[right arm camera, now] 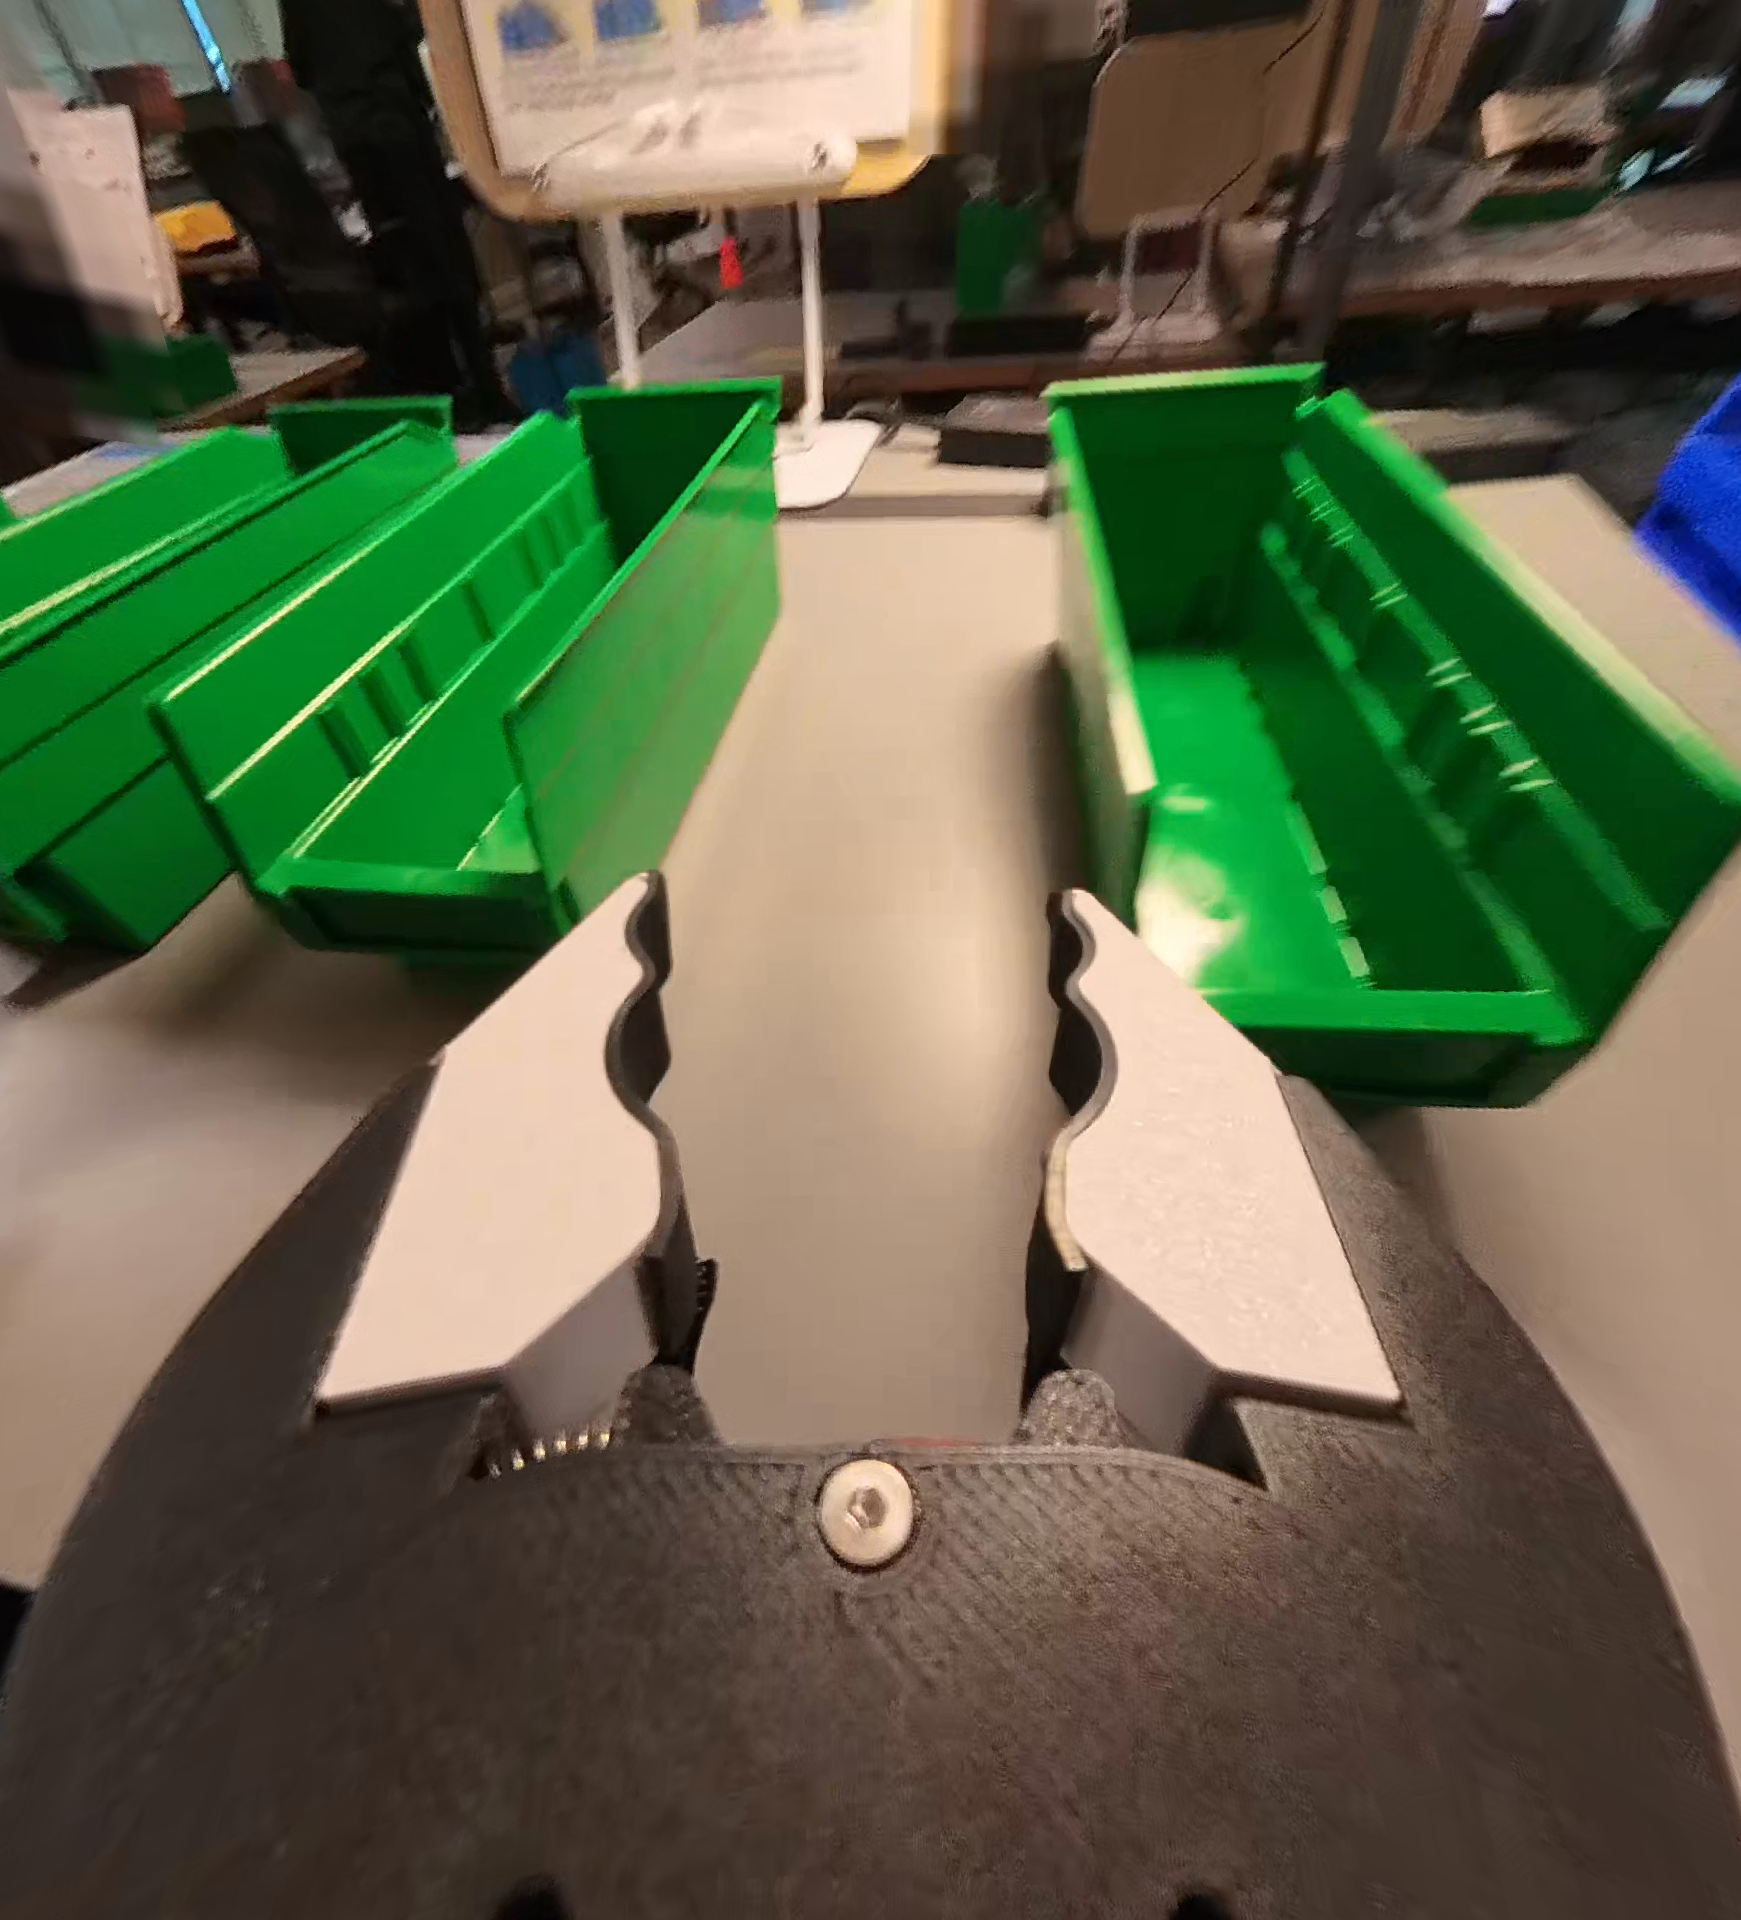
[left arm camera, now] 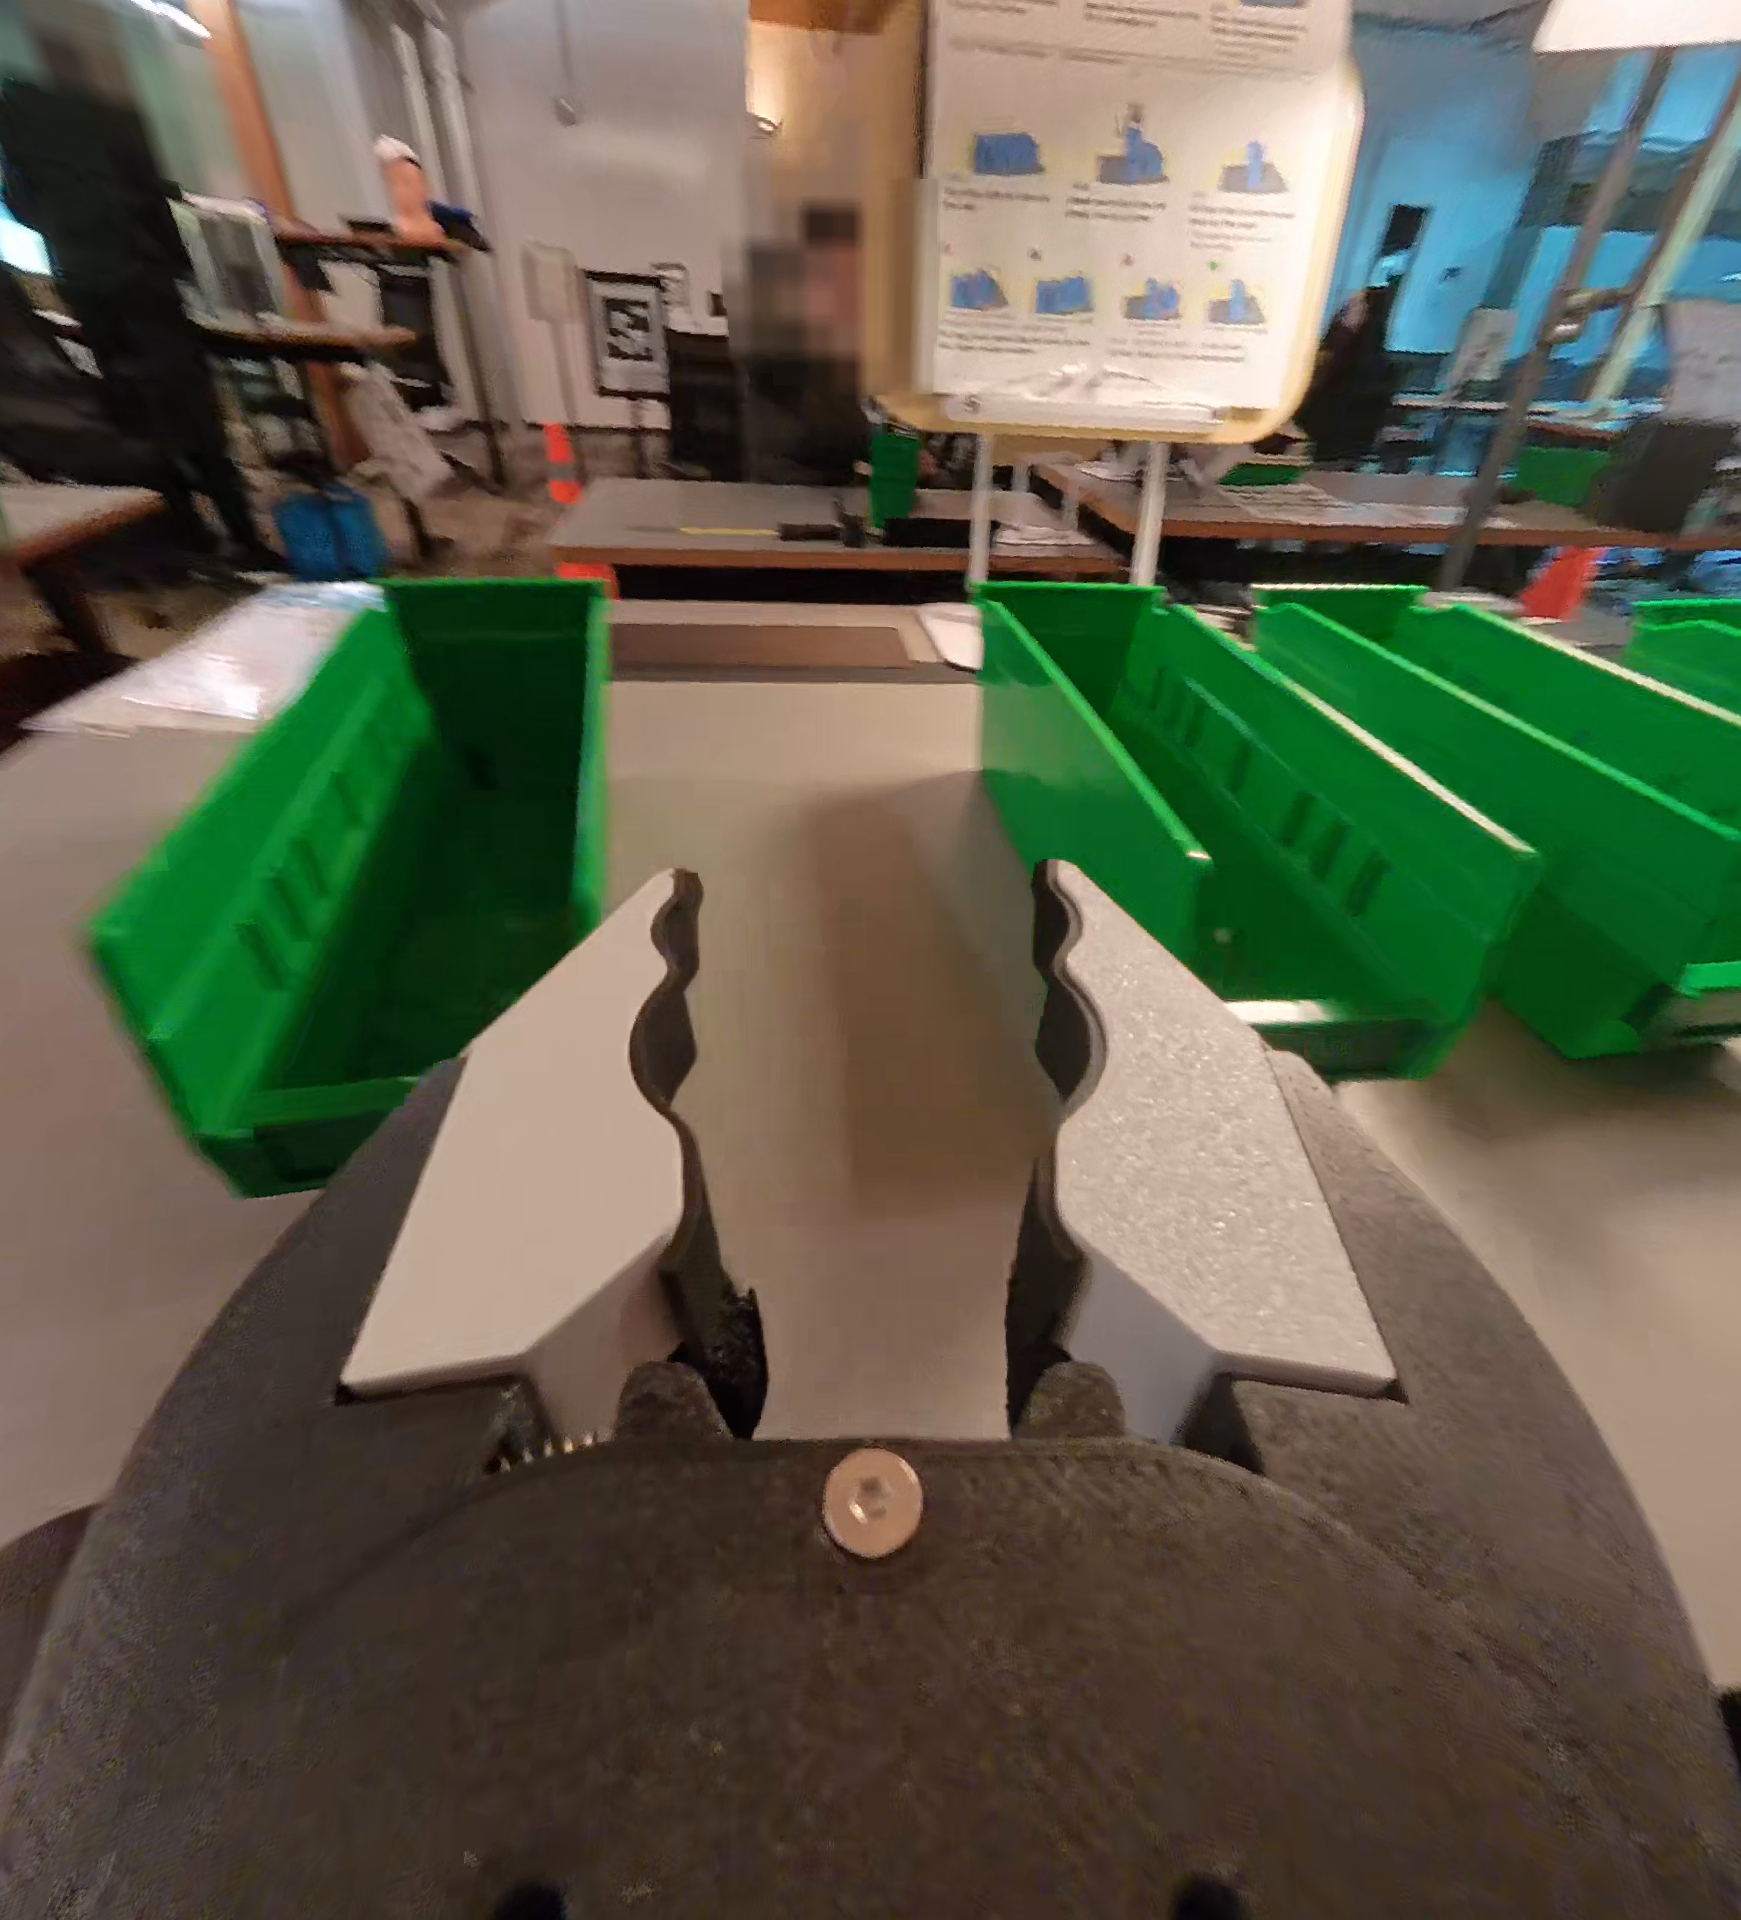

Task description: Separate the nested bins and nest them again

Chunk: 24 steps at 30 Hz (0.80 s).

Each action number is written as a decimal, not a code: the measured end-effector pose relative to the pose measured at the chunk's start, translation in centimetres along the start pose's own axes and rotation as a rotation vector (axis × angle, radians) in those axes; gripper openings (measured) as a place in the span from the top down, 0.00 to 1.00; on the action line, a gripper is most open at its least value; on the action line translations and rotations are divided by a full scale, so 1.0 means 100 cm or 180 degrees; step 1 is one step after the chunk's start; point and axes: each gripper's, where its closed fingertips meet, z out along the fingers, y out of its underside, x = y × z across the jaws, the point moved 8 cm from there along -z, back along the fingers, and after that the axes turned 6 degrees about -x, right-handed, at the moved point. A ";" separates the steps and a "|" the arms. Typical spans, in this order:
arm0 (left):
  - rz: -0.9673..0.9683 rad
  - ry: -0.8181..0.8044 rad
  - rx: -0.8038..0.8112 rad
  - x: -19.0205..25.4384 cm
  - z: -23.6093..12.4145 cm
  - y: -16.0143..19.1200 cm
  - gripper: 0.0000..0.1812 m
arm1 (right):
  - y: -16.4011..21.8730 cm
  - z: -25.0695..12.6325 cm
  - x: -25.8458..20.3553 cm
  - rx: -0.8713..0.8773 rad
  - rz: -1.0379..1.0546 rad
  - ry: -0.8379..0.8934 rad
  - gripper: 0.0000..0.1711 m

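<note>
Both claws, left (left arm camera: 866, 883) and right (right arm camera: 855, 899), gape empty, green bins (right arm camera: 1365, 748) flanking each.

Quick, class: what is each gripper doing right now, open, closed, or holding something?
Left gripper: open, holding nothing, over bare table between green bins.
Right gripper: open, holding nothing.

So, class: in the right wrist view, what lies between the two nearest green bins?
Only bare grey table between the left bin and the right bin; the open right gripper points into that gap.
</note>
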 end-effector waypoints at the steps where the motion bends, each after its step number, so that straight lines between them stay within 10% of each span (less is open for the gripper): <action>1: 0.0044 -0.0144 0.0032 -0.008 -0.003 -0.003 0.63 | -0.005 -0.004 0.008 0.0055 -0.0019 0.0058 0.57; 14: 0.0394 -0.0843 -0.0642 -0.063 0.042 0.024 0.59 | -0.009 0.035 0.055 -0.0357 -0.0157 0.0244 0.57; 24: 0.0681 -0.1165 -0.0746 -0.073 0.085 0.029 0.88 | -0.007 0.055 0.052 -0.0427 -0.0202 0.0155 0.94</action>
